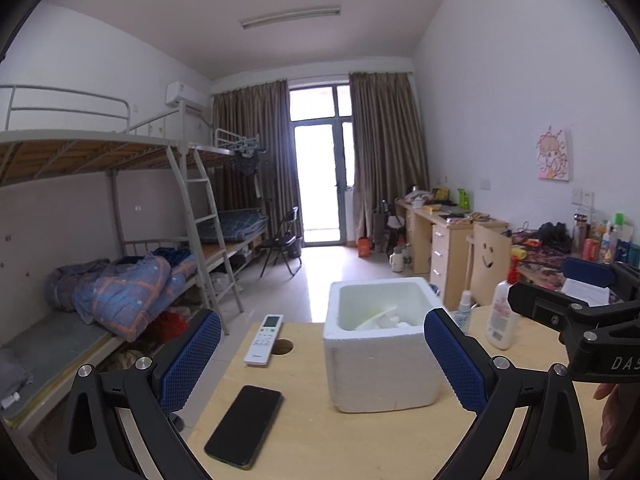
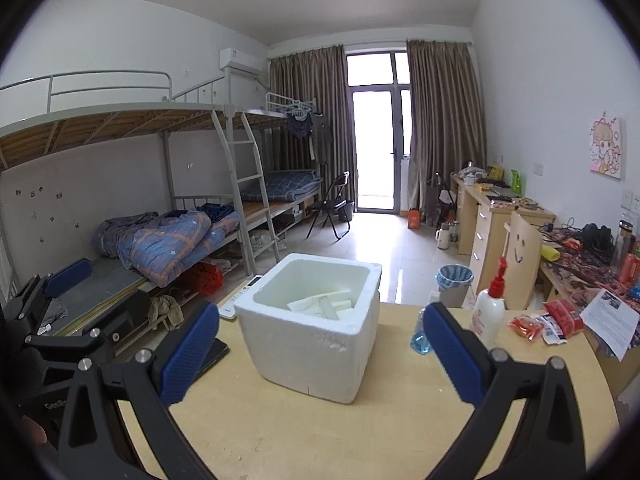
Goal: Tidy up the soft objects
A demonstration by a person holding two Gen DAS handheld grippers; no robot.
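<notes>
A white foam box [image 1: 382, 356] stands open on the wooden table [image 1: 320, 440], with several white foam pieces [image 1: 384, 320] inside. It also shows in the right wrist view [image 2: 316, 336], with the foam pieces [image 2: 324, 304] lying in it. My left gripper [image 1: 322, 360] is open and empty, held above the table just short of the box. My right gripper [image 2: 320, 350] is open and empty, with the box in front of it between the fingers. Each gripper shows at the edge of the other's view.
A black phone [image 1: 244, 426] and a white remote [image 1: 264, 340] lie left of the box. A lotion bottle [image 2: 490, 312], a blue spray bottle [image 2: 420, 336] and red snack packets [image 2: 548, 322] are to the right. A bin [image 2: 454, 280], desks and bunk beds stand beyond.
</notes>
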